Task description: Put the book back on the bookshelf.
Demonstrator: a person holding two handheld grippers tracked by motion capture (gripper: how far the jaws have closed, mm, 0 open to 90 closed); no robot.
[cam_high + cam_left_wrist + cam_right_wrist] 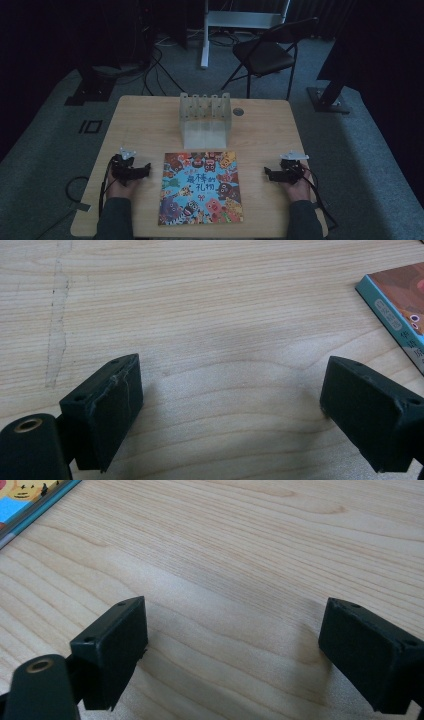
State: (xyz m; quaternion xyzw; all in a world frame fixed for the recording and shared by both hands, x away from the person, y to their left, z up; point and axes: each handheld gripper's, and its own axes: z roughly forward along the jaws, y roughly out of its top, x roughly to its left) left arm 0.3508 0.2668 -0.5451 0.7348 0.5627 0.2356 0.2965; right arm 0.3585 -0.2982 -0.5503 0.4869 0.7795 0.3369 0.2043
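Left gripper (pixel 131 167): rests on the table (pixel 150 112) just left of the book (pixel 201 188), held in a hand (pixel 120 187); jaws stand wide with only bare wood between them, as the left gripper view (pixel 225 410) shows.
Right gripper (pixel 282 172): rests on the table to the right of the book, held in the other hand (pixel 297 189); jaws spread wide and hold nothing, bare wood between them in the right gripper view (pixel 232 650).
Book: lies flat and closed, colourful cover up, at the near middle of the table, between the two grippers and apart from both; its teal edge shows at the upper right of the left gripper view (pixel 395 305) and at the upper left of the right gripper view (pixel 35 505).
Rack (pixel 206 119): clear slotted stand just beyond the book's far edge; its slots appear vacant.
Disc (pixel 238 112): small dark round mark on the table to the right of the rack; what it is cannot be told.
Work in hand: judged to be lifting the book, probably into the rack.
Done: nothing as yet; the book is untouched and flat.
Left to do: reach the book's edges, grip, raise it, stand it in a slot, let go.
Stage: judged the very start.
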